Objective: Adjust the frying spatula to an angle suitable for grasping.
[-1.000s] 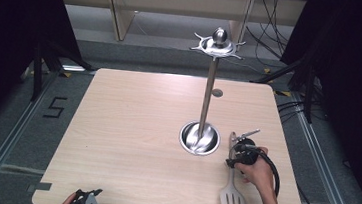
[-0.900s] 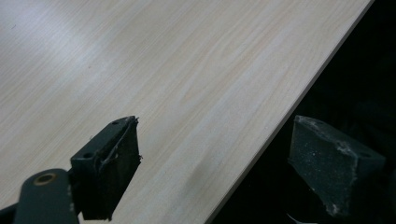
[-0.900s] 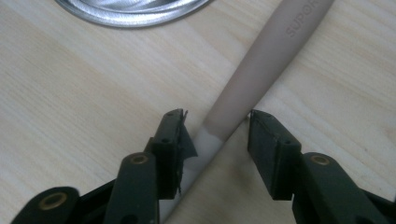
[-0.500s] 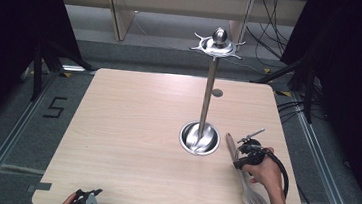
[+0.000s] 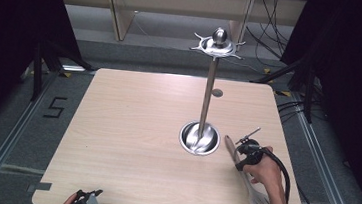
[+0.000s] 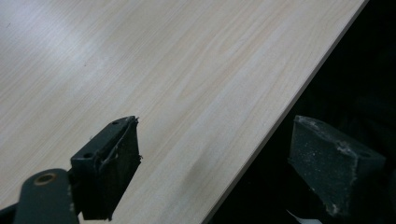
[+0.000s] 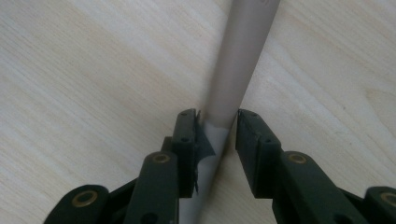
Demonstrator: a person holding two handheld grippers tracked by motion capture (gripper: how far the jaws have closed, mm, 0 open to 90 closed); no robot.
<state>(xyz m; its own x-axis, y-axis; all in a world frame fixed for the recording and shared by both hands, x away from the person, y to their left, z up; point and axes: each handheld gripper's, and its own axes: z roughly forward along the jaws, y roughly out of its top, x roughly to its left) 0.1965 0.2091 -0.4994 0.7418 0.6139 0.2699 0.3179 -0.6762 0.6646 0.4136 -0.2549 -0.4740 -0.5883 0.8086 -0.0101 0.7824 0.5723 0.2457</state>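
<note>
Now my right gripper [image 7: 215, 135] has just been closing and clamps the spatula [image 5: 253, 189] handle; the spatula lies flat on the table [image 5: 130, 142] beside the rack [image 5: 209, 92]. Left gripper [image 6: 219, 163] idles, jaws apart. Next: lift it level toward a hook.

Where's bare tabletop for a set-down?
The whole left half of the table is bare, from the stand's round base to the left edge, and so is the far strip. It is crowded front right: spatula and right tongs beside the base.
</note>
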